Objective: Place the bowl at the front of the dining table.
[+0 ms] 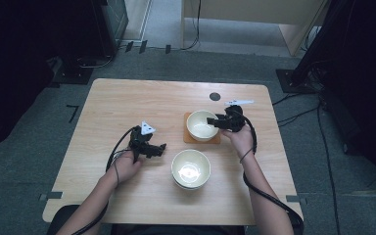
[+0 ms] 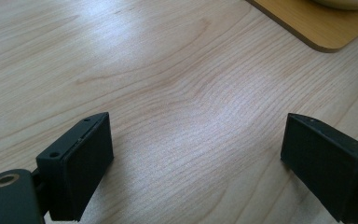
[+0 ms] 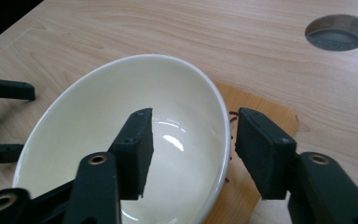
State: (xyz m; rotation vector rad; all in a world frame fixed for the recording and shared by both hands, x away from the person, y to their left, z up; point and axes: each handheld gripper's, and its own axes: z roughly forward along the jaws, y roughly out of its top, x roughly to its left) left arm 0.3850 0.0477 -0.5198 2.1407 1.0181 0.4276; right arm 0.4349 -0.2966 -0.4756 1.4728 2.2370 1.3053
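Note:
A cream bowl [image 1: 201, 126] stands on a brown square mat [image 1: 190, 139] right of the table's middle. My right gripper [image 1: 212, 121] is open and straddles its right rim. In the right gripper view one jaw is inside the bowl [image 3: 98, 126] and the other outside over the mat [image 3: 261, 107], with gaps to the rim. A second cream bowl [image 1: 191, 169] sits nearer the front edge. My left gripper [image 1: 159, 148] is open, low over bare wood to the left of that bowl. In the left gripper view, only tabletop lies between the jaws of my left gripper [image 2: 198, 130].
The light wooden table [image 1: 127, 105] has a round cable hole [image 1: 215, 96] near its far edge. A corner of the mat [image 2: 317, 23] appears in the left gripper view. Black stands and cables lie on the floor around the table.

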